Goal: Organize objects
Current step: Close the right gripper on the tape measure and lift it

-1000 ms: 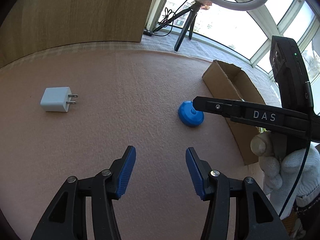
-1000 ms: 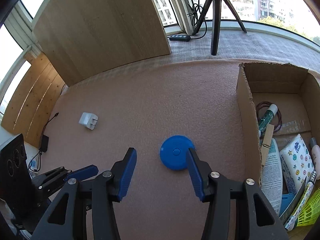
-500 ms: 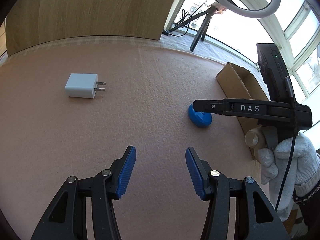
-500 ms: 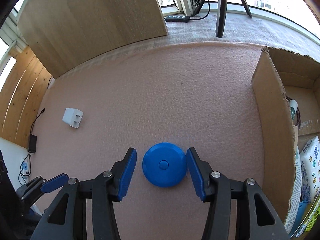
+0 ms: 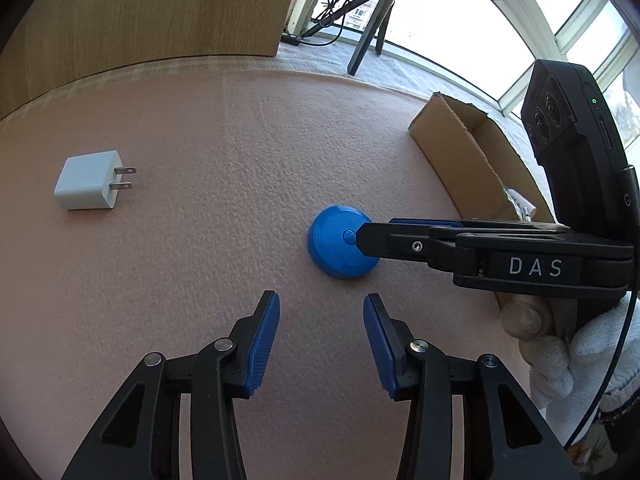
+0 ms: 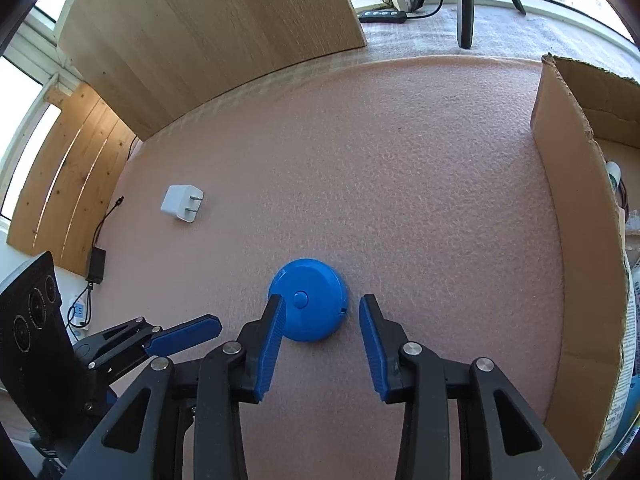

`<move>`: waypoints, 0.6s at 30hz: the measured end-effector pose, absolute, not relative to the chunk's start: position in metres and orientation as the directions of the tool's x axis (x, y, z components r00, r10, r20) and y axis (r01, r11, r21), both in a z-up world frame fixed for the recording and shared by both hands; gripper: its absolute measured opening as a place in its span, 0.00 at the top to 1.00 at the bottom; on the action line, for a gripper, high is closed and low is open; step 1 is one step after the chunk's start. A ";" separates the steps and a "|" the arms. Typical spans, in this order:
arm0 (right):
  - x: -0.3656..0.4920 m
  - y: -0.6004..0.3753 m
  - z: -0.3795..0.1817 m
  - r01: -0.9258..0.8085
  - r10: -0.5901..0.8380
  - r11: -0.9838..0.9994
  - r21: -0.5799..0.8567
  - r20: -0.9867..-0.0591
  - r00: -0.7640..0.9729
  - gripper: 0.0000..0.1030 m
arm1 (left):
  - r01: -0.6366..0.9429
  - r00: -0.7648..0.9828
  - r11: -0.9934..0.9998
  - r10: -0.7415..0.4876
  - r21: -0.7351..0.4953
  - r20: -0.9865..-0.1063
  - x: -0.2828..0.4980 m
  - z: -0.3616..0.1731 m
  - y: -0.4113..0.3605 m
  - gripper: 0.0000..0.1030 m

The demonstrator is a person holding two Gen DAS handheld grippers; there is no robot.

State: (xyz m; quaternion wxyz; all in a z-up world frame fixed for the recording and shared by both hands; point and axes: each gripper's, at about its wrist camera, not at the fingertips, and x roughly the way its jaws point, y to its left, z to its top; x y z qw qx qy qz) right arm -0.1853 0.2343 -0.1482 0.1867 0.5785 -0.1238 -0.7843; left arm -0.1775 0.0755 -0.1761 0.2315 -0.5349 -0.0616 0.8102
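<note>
We had brought the right gripper [image 6: 320, 344] down around the blue disc [image 6: 307, 305], which lay on the pink mat [image 6: 360, 168] beside the cardboard box [image 6: 576, 240]; its jaws were closing, not yet pinching. The left gripper [image 5: 320, 340], empty, narrowed too, 1 grasp pending.

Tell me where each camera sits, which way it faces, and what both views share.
Left wrist: on the left gripper, angled down at the pink mat; shows its closing, empty jaws, the right gripper and a gloved hand.
Right wrist: on the right gripper, angled down at the round blue plastic disc; jaws closing around it.
Shared: disc, white plug adapter, cardboard box.
</note>
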 end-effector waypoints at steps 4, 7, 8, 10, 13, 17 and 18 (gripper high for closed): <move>-0.186 0.232 -0.152 0.159 -0.449 -0.893 0.421 -0.860 -0.242 0.70 | -0.317 -0.314 -0.885 0.437 -0.340 -0.843 -0.187 -0.180 0.086 0.55; -0.189 0.231 -0.156 0.156 -0.457 -0.889 0.431 -0.859 -0.230 0.73 | -0.324 -0.311 -0.884 0.437 -0.338 -0.844 -0.192 -0.182 0.091 0.57; -0.189 0.231 -0.158 0.155 -0.457 -0.889 0.432 -0.859 -0.228 0.73 | -0.326 -0.310 -0.884 0.435 -0.335 -0.846 -0.193 -0.182 0.092 0.57; -0.189 0.232 -0.160 0.153 -0.460 -0.887 0.435 -0.858 -0.227 0.75 | -0.332 -0.306 -0.882 0.436 -0.334 -0.847 -0.194 -0.184 0.093 0.58; -0.190 0.232 -0.160 0.158 -0.466 -0.884 0.440 -0.856 -0.225 0.77 | -0.343 -0.301 -0.878 0.439 -0.333 -0.846 -0.194 -0.186 0.095 0.61; -0.188 0.229 -0.158 0.173 -0.458 -0.888 0.427 -0.859 -0.231 0.78 | -0.351 -0.308 -0.879 0.434 -0.323 -0.847 -0.192 -0.185 0.096 0.61; -0.188 0.229 -0.157 0.174 -0.456 -0.889 0.424 -0.859 -0.235 0.79 | -0.354 -0.310 -0.879 0.434 -0.321 -0.846 -0.191 -0.185 0.096 0.61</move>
